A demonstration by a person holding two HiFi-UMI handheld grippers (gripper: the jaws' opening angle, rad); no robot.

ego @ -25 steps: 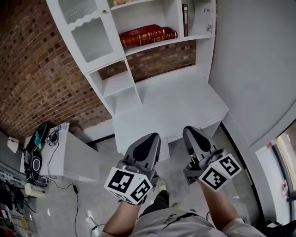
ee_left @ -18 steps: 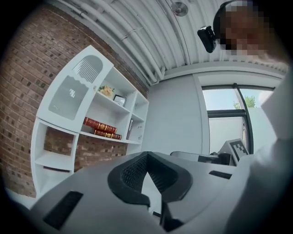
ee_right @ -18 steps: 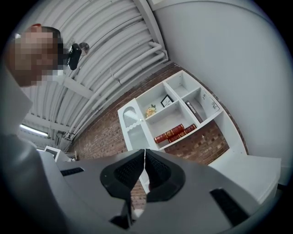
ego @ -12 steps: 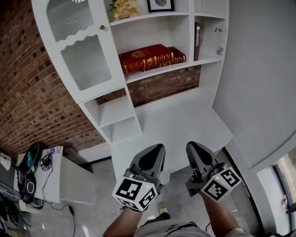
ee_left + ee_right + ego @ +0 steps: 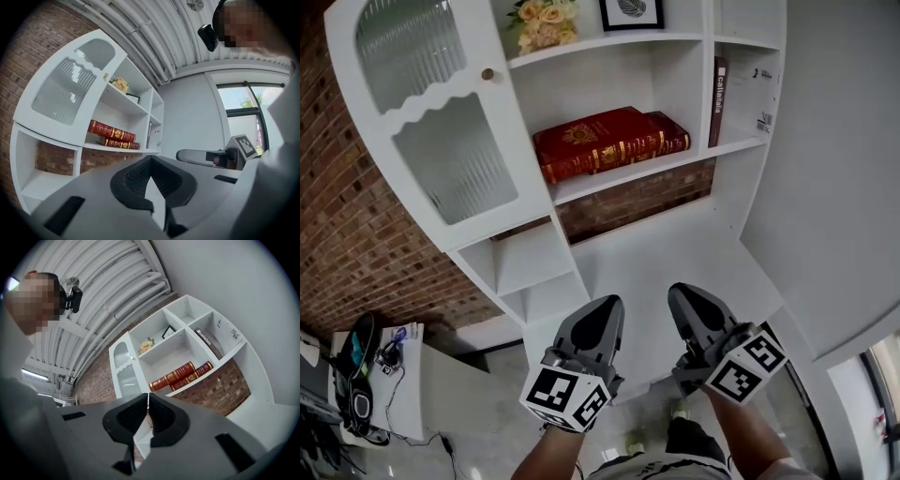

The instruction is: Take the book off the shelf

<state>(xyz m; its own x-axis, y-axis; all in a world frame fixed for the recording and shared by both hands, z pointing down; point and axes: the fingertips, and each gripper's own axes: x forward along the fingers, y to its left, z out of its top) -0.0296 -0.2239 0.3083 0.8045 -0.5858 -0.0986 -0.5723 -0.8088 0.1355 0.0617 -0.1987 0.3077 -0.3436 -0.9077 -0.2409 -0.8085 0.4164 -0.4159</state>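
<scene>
One white shelf unit (image 5: 619, 80) fills the far side, two red books (image 5: 600, 141) stacked flat on its middle shelf; nearer, left gripper (image 5: 598, 311) and right gripper (image 5: 686, 298) hover side by side, well apart from them, jaws closed, empty.

Study corner staged inside an industrial room: white shelf-and-desk unit (image 5: 675, 253), brick wall (image 5: 356, 234), framed picture (image 5: 631, 11), flowers (image 5: 542, 21); ribbed ceiling (image 5: 187, 33), exposed pipes (image 5: 136, 35); side table (image 5: 403, 403) of cables.
</scene>
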